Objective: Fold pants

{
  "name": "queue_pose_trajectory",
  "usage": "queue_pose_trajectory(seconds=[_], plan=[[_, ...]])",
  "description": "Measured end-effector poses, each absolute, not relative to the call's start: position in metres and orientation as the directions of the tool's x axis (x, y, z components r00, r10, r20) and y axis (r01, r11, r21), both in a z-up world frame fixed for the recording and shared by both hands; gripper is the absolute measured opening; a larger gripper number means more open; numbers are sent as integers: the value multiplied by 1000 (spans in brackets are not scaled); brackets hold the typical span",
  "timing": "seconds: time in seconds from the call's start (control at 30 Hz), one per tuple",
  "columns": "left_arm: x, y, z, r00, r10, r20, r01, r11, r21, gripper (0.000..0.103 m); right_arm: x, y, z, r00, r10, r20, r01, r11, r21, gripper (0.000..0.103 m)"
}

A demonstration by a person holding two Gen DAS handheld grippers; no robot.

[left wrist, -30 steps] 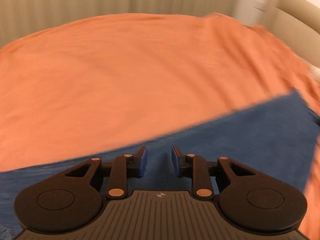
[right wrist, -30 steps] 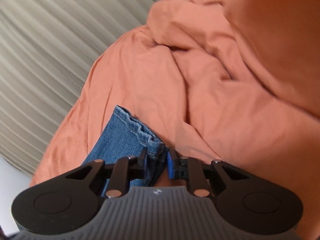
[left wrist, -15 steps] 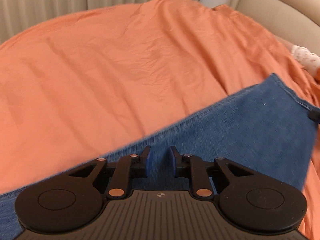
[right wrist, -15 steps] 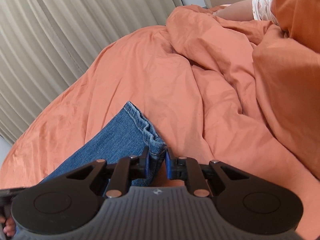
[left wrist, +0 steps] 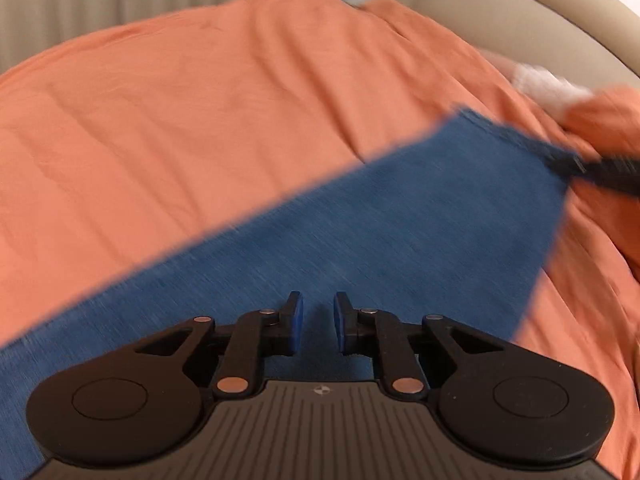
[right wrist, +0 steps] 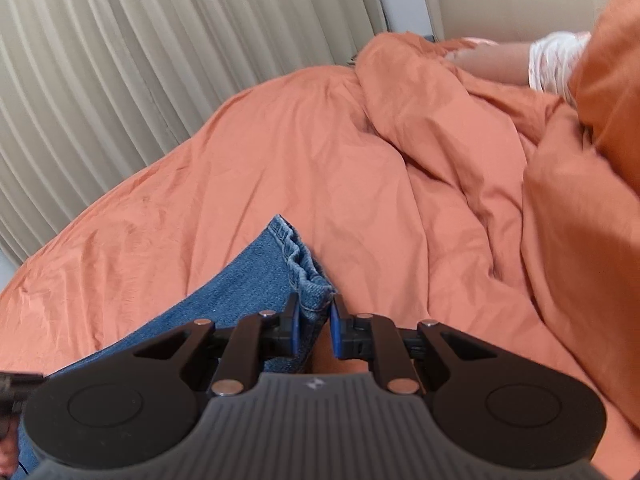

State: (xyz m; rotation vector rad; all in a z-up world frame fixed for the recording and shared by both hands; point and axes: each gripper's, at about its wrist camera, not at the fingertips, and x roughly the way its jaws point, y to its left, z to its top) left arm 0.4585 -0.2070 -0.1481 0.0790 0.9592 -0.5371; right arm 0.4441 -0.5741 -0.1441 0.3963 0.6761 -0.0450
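Blue denim pants (left wrist: 380, 216) stretch as a taut band across the orange bed (left wrist: 200, 120) in the left wrist view, running from lower left to upper right. My left gripper (left wrist: 318, 328) is narrowly closed over the denim, gripping its near edge. My right gripper (right wrist: 313, 326) is shut on the bunched hem of the pant leg (right wrist: 296, 256). The right gripper also shows in the left wrist view (left wrist: 592, 168) as a dark shape at the far hem corner.
A rumpled orange duvet (right wrist: 460, 152) piles up at the right. A person's arm in a white patterned sleeve (right wrist: 552, 60) lies beyond it. Beige pleated curtains (right wrist: 140, 60) hang behind the bed, and a beige headboard (left wrist: 520, 12) curves at the upper right.
Both grippers have risen and swung with the pants held between them. More of the pant leg now shows stretched in the left view, and the curtains fill more of the right view.
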Motion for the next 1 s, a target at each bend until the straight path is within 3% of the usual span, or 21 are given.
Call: queue_pose_trajectory(seconds=[0.2, 0.27, 0.47, 0.57, 0.73, 1.0], plan=[[414, -232, -163, 384, -446, -808, 533, 822, -200, 11, 434, -561, -125, 794, 64, -605, 157, 939, 305, 9], [405, -238, -170, 401, -425, -811, 519, 835, -181, 6, 432, -557, -118, 796, 58, -603, 158, 941, 299, 9], [401, -222, -162, 393, -450, -802, 474, 846, -243, 6, 423, -532, -84, 811, 68, -581, 92, 966, 243, 9], [384, -198, -140, 388, -503, -772, 487, 823, -292, 12, 411, -510, -55, 832, 91, -547, 26, 979, 203, 8], [352, -143, -112, 409, -501, -763, 436, 841, -320, 12, 389, -455, -6, 852, 141, -504, -92, 988, 121, 8], [308, -36, -75, 530, -404, -745, 281, 913, -295, 12, 361, -338, 33, 840, 270, -471, -245, 963, 114, 8]])
